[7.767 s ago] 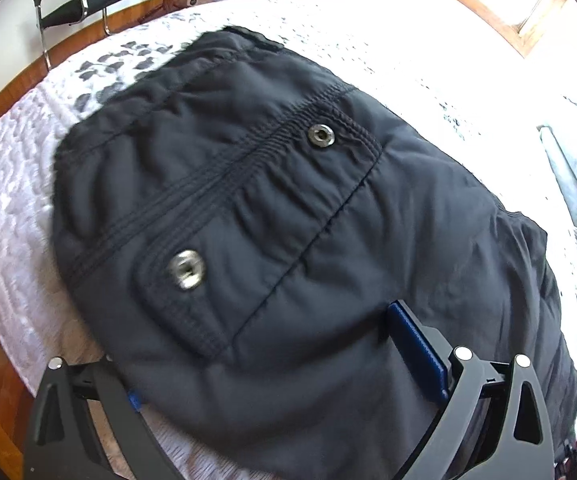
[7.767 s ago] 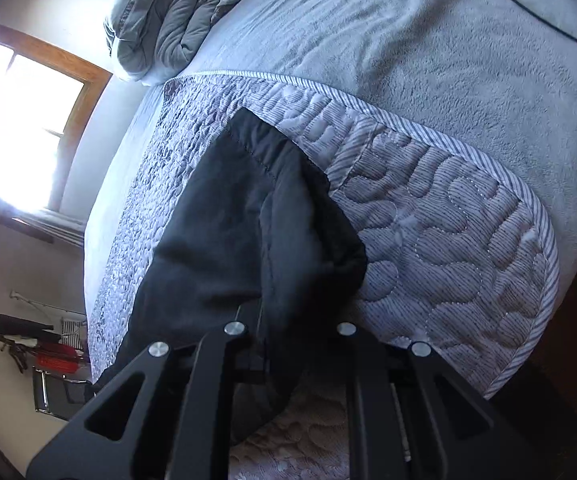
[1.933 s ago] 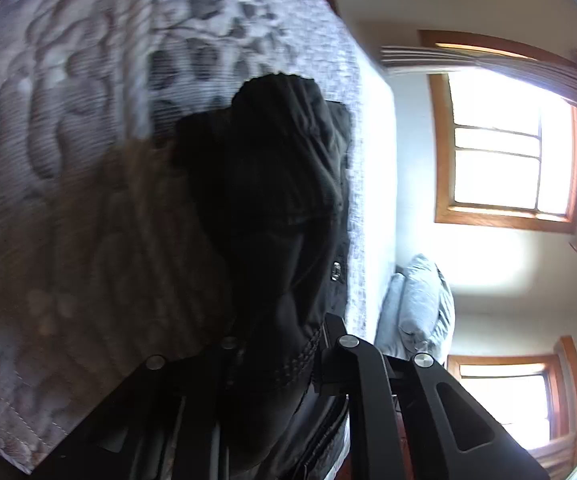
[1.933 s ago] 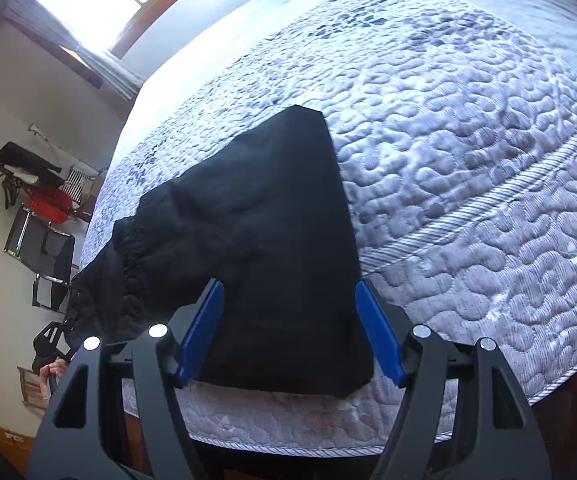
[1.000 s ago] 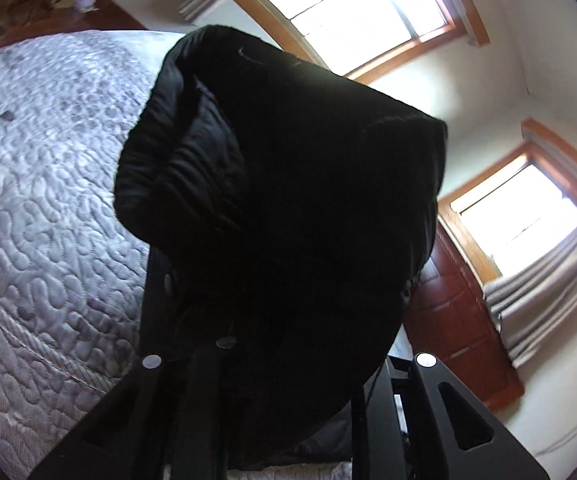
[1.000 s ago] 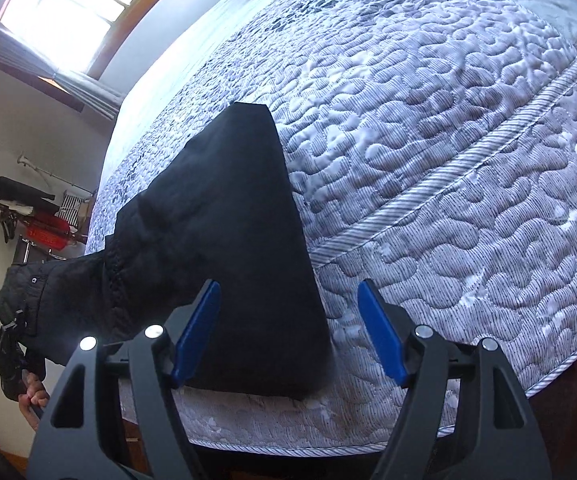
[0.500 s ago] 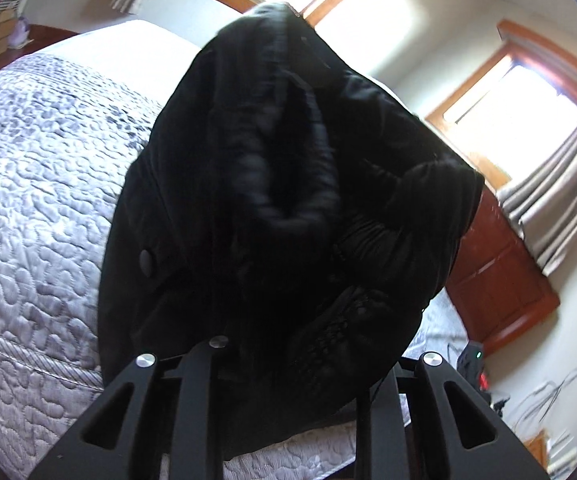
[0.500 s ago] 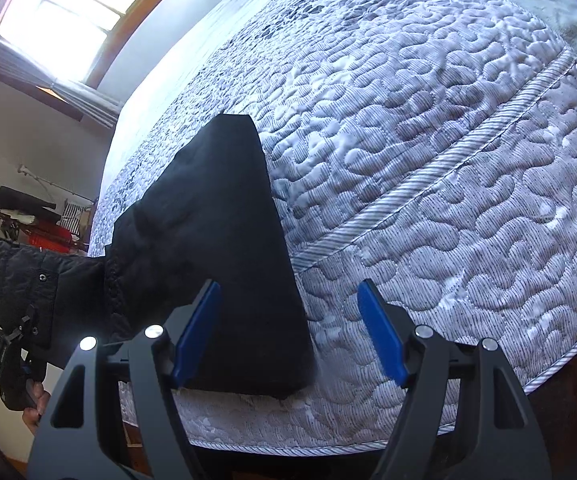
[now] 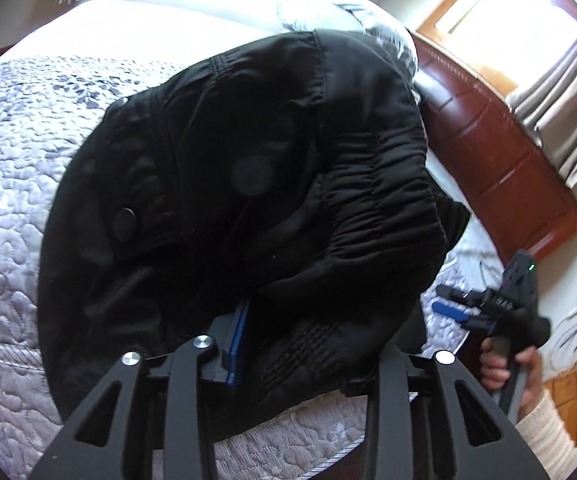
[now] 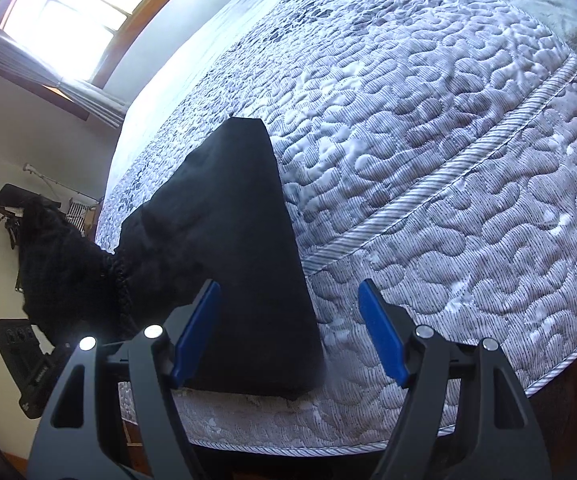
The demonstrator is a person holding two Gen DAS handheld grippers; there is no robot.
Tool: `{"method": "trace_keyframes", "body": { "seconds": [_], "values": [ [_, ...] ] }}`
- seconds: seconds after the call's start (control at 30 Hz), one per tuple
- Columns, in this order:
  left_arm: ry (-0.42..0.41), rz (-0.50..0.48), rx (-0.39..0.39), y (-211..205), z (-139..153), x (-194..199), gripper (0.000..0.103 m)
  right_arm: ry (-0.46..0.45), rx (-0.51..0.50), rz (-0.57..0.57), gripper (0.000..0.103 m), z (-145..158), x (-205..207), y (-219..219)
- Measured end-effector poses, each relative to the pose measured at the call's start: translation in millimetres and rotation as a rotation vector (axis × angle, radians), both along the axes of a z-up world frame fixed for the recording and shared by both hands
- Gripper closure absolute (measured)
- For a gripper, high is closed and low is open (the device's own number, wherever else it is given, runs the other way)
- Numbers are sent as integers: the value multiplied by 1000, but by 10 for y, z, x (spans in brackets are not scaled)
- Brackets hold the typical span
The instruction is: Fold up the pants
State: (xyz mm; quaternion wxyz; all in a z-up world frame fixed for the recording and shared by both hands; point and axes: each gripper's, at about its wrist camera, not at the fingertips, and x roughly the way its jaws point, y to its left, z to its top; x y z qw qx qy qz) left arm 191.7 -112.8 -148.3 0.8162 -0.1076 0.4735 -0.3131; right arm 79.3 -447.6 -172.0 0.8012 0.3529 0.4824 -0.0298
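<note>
Left gripper (image 9: 312, 344): jaws opening, bunched waistband of the black pants (image 9: 248, 184) between them, draped over the fingers; whether the pads press cannot be told. Right gripper (image 10: 288, 332): jaws wide apart, empty, hovering above the pants' folded leg end, which lies flat at the near edge of the quilted bedspread (image 10: 428, 140) (grey pebble stitching, striped border). Beyond: rumpled grey bedding (image 9: 352, 12) near a reddish wooden headboard (image 9: 500, 160), wood-framed windows (image 10: 76, 8) with curtains.
</note>
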Motion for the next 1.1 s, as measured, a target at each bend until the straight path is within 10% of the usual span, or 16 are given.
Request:
{"method": "trace_keyframes", "body": {
  "seconds": [0.43, 0.83, 1.1],
  "values": [
    [50, 5, -54, 91, -125, -319, 14, -114, 94, 122, 16, 319, 222, 290],
    [159, 433, -127, 1407, -317, -354, 5, -94, 540, 197, 12, -54, 837, 685],
    [167, 555, -66, 1762, -429, -414, 4, -109, 535, 295, 12, -4, 1162, 1111]
  ]
}}
